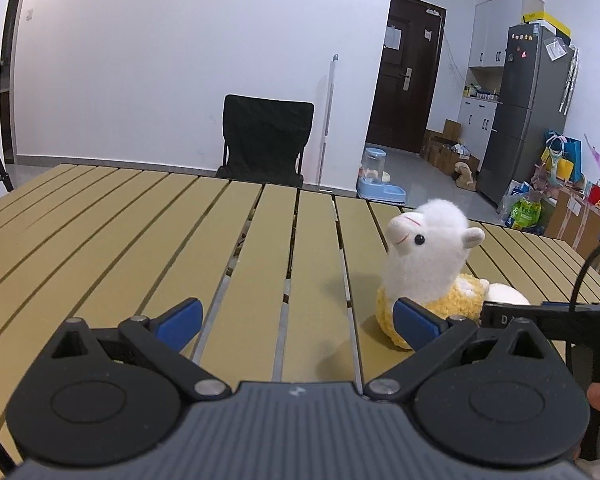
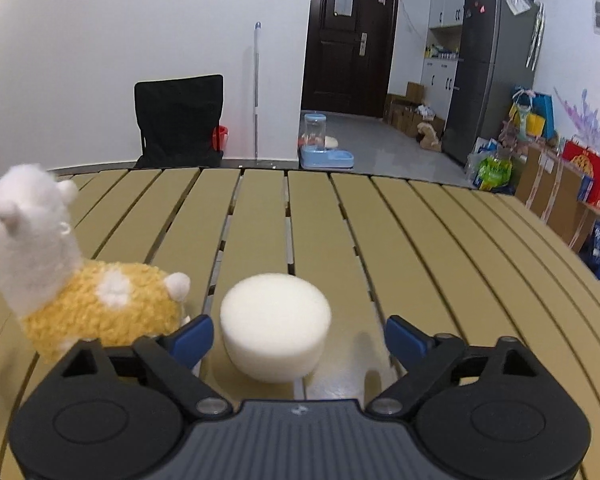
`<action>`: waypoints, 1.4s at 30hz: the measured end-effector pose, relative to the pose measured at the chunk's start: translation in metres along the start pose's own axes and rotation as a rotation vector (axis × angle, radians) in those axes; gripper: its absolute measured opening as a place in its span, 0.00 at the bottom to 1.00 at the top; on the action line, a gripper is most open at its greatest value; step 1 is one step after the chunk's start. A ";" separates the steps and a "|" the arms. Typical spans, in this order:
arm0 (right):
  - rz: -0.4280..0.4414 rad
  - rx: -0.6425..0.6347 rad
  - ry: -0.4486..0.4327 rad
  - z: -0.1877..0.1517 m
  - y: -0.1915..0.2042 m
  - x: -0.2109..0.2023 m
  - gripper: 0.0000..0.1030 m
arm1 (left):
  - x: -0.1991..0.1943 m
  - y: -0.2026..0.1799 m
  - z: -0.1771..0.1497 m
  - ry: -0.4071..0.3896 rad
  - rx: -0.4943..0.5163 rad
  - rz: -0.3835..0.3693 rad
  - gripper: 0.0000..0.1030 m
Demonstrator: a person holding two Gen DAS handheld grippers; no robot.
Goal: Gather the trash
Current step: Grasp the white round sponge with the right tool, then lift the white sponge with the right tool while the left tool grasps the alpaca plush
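Note:
A white round foam piece stands on the slatted tan table. It sits between the blue-padded fingers of my right gripper, close to the left pad and well clear of the right one. That gripper is open. A plush alpaca, white with a yellow body, stands just left of it. In the left wrist view my left gripper is open over bare slats, with the alpaca behind its right finger. The foam piece peeks out beyond the plush.
A black folding chair stands past the table's far edge. On the floor beyond are a blue pet water feeder, a dark fridge, and boxes and bags off the table's right side. The right tool's black body reaches in at right.

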State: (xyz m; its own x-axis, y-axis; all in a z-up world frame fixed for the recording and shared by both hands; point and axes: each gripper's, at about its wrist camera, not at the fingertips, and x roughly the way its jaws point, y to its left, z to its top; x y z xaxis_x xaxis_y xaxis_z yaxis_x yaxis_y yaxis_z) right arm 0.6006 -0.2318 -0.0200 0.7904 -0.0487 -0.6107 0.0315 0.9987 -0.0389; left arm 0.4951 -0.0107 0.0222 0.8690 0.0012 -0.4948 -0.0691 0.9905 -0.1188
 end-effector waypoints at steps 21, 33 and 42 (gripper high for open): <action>0.063 0.170 -0.067 -0.026 -0.045 -0.051 0.54 | 0.004 -0.022 -0.006 0.043 0.021 -0.034 1.00; -0.002 0.232 -0.174 -0.072 -0.084 -0.107 0.54 | 0.019 -0.081 -0.007 0.071 0.044 -0.045 1.00; 0.033 0.395 -0.203 -0.077 -0.138 -0.111 0.54 | 0.050 -0.117 -0.007 0.079 0.051 0.006 1.00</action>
State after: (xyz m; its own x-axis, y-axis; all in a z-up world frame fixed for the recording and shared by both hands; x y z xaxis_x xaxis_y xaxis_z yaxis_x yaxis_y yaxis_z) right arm 0.4613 -0.3649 -0.0077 0.8976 -0.0526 -0.4376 0.2043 0.9294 0.3075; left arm 0.5433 -0.1279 0.0055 0.8272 -0.0018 -0.5619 -0.0470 0.9963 -0.0724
